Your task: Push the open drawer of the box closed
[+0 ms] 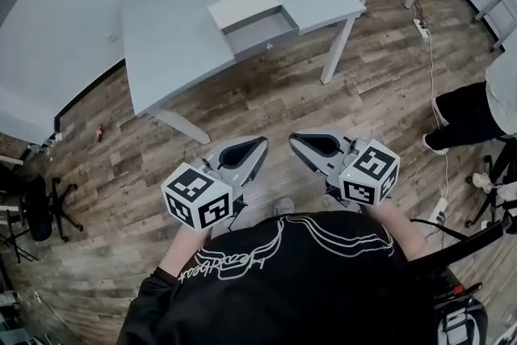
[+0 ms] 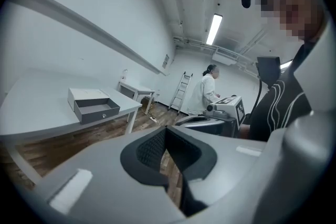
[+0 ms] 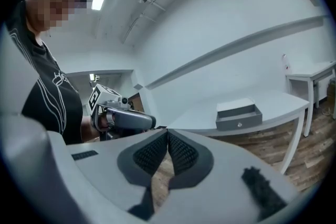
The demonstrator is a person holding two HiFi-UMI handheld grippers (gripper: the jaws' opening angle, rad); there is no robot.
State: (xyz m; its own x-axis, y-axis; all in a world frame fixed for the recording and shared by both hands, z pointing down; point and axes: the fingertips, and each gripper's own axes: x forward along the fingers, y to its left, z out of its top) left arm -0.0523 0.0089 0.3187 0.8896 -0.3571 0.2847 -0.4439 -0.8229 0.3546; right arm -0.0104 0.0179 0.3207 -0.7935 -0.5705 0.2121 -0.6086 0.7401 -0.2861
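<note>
Close to the person's chest, the left gripper [image 1: 260, 141] and right gripper [image 1: 294, 138] are held level over the wooden floor [image 1: 323, 109]. Their tips angle toward each other, each with jaws pressed together on nothing. Behind their marker cubes [image 1: 198, 196] only bare forearms [image 1: 184, 242] show. Well beyond, the box [image 1: 241, 6] sits near the table's [image 1: 178, 36] front edge, its drawer [image 1: 260, 31] pulled out. Another person [image 1: 477, 113] is cut off at the right.

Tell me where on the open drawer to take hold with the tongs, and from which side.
Go for the drawer's front panel, at its small centred knob, coming in from the near edge of the table, the way the panel faces. The drawer sticks out of the box toward that side, so pressing squarely there would likely slide it straight in.
</note>
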